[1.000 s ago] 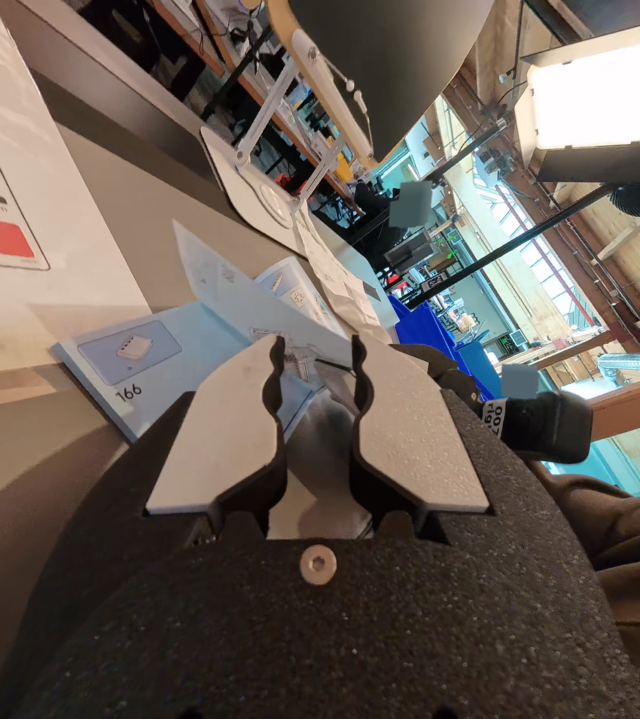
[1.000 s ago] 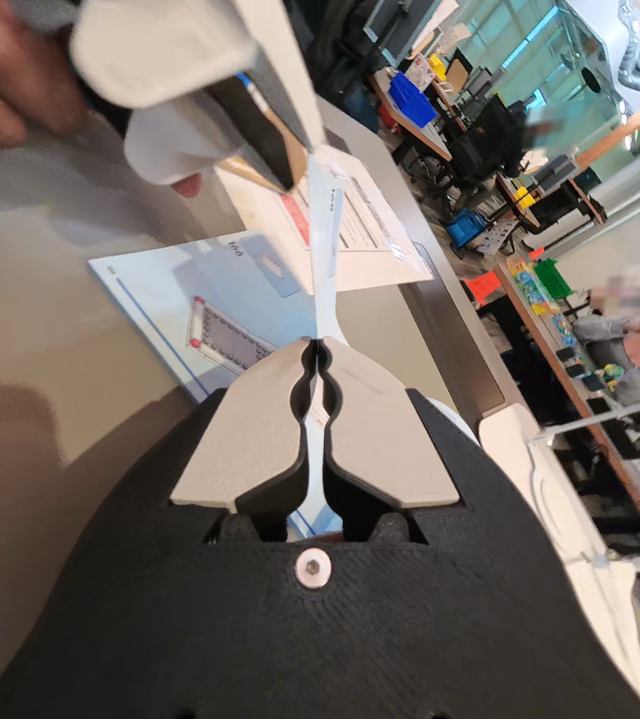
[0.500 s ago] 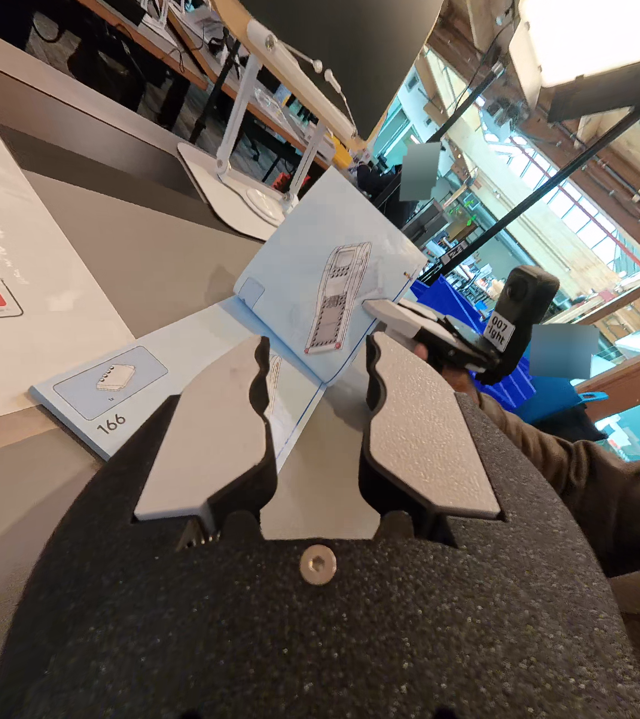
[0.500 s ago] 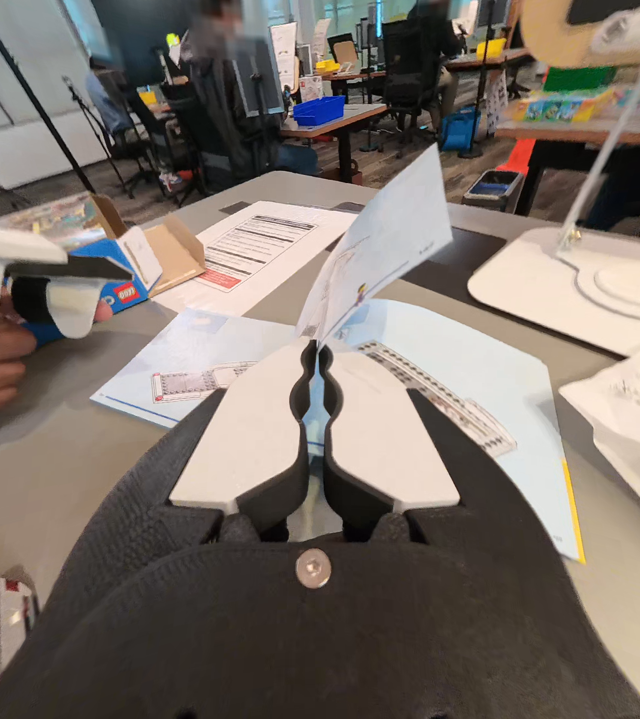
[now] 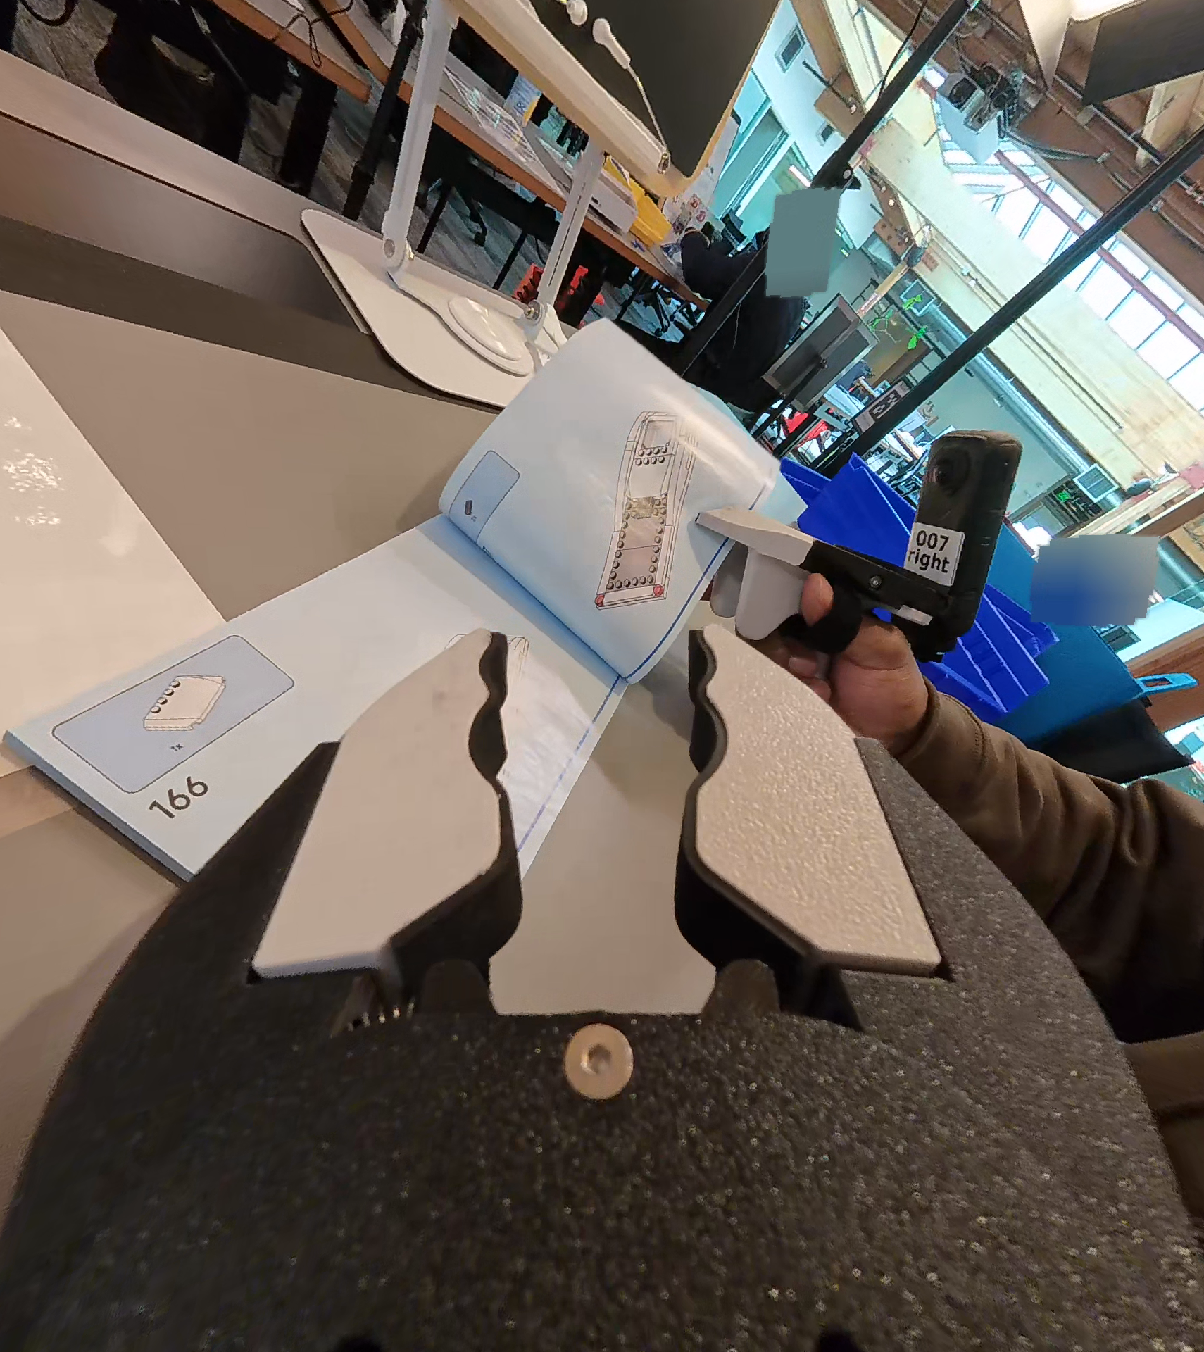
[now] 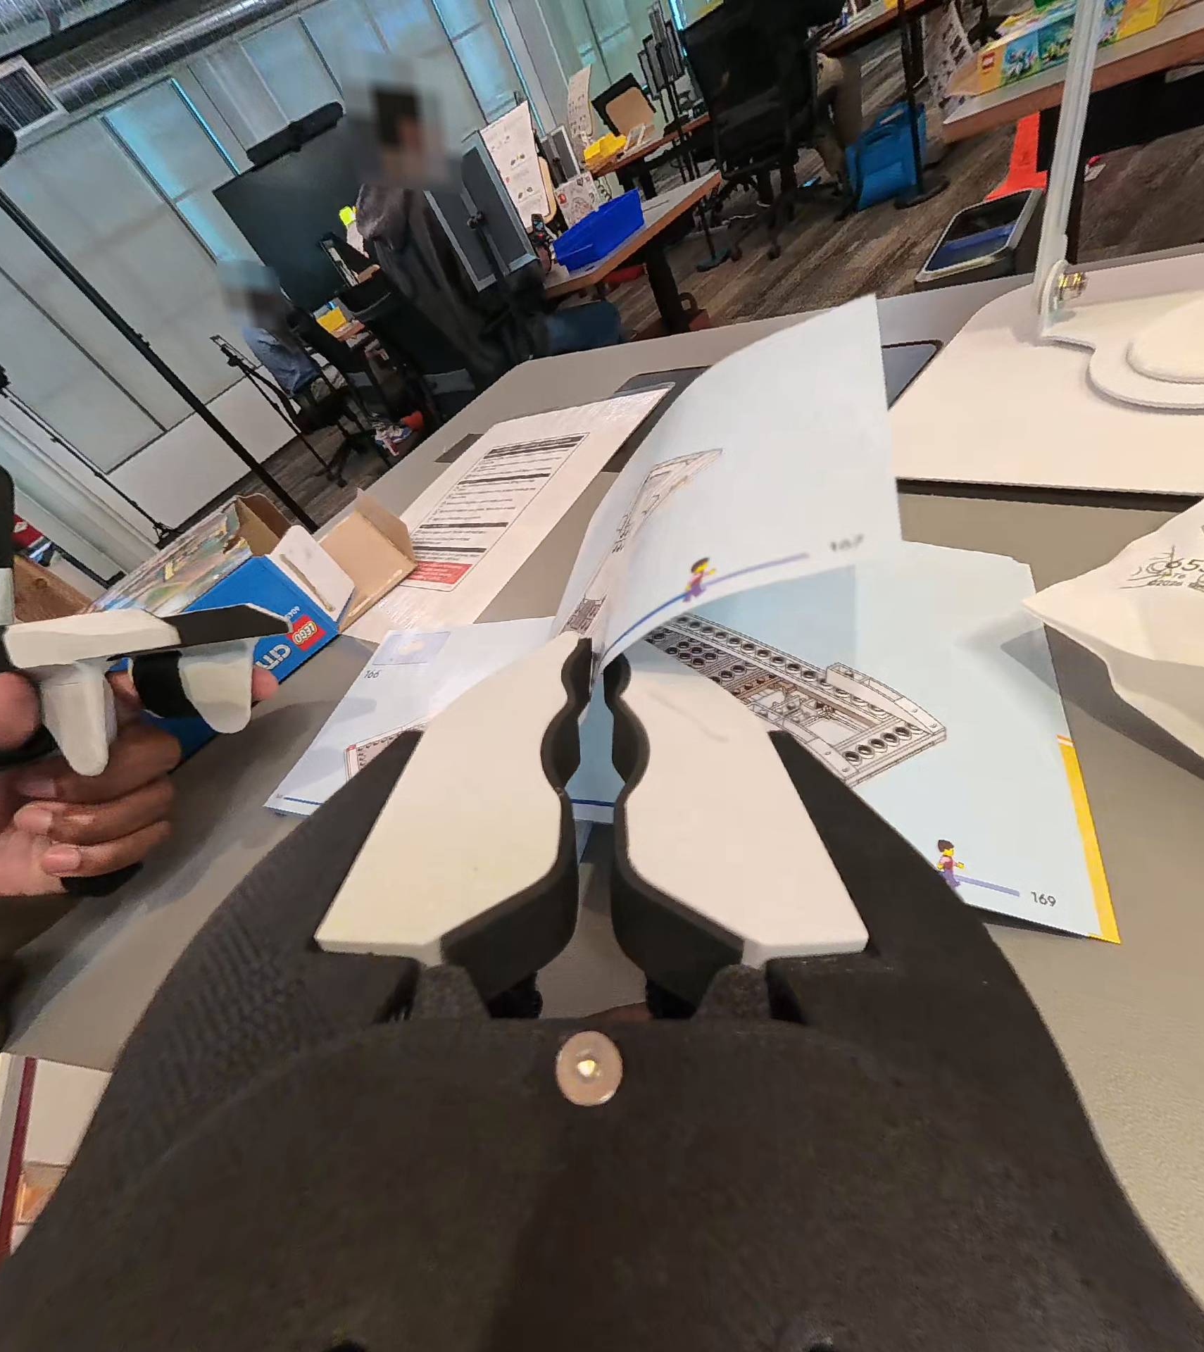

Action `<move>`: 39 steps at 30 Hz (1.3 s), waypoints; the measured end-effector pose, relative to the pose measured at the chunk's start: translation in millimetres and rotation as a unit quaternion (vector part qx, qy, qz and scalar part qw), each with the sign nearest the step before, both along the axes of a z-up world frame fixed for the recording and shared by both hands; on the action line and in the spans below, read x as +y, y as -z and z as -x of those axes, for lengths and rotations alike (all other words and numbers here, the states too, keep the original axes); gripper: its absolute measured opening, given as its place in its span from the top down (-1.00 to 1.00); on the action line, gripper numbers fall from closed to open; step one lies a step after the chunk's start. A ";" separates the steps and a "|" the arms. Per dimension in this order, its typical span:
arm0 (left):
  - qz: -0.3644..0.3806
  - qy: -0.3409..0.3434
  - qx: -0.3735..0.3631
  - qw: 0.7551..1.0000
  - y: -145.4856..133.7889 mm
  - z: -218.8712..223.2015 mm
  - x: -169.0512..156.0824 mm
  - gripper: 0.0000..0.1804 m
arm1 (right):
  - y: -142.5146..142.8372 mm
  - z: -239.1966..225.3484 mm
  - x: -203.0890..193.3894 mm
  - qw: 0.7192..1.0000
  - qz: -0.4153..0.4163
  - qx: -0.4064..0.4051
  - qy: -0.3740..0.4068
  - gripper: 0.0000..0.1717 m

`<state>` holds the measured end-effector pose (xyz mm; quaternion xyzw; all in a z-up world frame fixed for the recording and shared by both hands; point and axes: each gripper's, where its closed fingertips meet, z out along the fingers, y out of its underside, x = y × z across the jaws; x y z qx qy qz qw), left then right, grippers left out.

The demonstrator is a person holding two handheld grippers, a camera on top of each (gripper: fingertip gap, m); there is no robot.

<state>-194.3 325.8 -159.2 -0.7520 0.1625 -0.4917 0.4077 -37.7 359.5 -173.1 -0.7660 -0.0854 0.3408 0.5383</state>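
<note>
LEFT GRIPPER: the left gripper (image 5: 595,644) hangs over the near edge of the booklet (image 5: 336,702) with its 2 fingers wide apart and bare; 1 second ago they stood closer together, and half a second ago they were already this wide.

RIGHT GRIPPER: the right gripper (image 6: 597,652) has its fingertips nearly together, pinching the lower edge of 1 page (image 6: 753,468). The pinch was the same in both earlier frames.

PAGE: it stands up off the booklet and curls over toward the right half. 1 second ago it showed edge-on as a thin upright strip; half a second ago it was lifted but flatter; now it bows further, and its printed face shows in the left wrist view (image 5: 628,497).

BOOKLET: it lies open and flat on the grey table (image 6: 1170,1061), pale blue, with drawings of a studded plate on both halves.

LEFT HAND SIDE: in the right wrist view the left gripper (image 6: 248,644) sits off to the left, apart from the booklet, in front of a blue cardboard box (image 6: 233,585) with open flaps. 1 second ago it was right over the page.

AROUND: a laminated sheet (image 6: 504,497) lies beyond the booklet, a white lamp base (image 6: 1023,410) behind it, and a white plastic bag (image 6: 1184,607) to the right.
</note>
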 end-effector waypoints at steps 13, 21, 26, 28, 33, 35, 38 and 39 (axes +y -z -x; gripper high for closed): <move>-0.015 -0.059 0.146 0.987 24.6 21.8 12.4 0.41 | 10.9 -35.9 -2.2 0.996 0.025 -0.060 0.058 0.79; -0.007 -0.093 0.257 0.962 46.2 45.6 18.6 0.35 | 14.5 -61.0 -21.3 0.989 0.032 -0.112 0.095 0.67; -0.022 -0.092 0.288 0.953 50.0 47.9 19.0 0.32 | 7.8 -51.5 -47.2 0.952 -0.077 -0.278 0.102 0.64; -0.022 -0.092 0.311 0.946 54.6 50.7 18.6 0.31 | 5.9 -36.7 -57.7 0.934 -0.121 -0.325 0.081 0.64; -0.020 -0.090 0.355 0.930 65.3 56.0 18.2 0.26 | 9.1 -2.3 -70.3 0.882 -0.214 -0.419 0.036 0.64; -0.010 -0.086 0.351 0.932 69.3 54.9 17.8 0.25 | 10.9 7.6 -73.3 0.867 -0.237 -0.438 0.018 0.64; -0.003 -0.085 0.337 0.938 70.7 52.2 18.7 0.24 | 11.7 20.5 -78.3 0.860 -0.261 -0.438 -0.017 0.63; -0.003 -0.084 0.334 0.939 71.0 51.2 18.8 0.24 | 13.2 25.5 -81.3 0.857 -0.269 -0.438 -0.035 0.62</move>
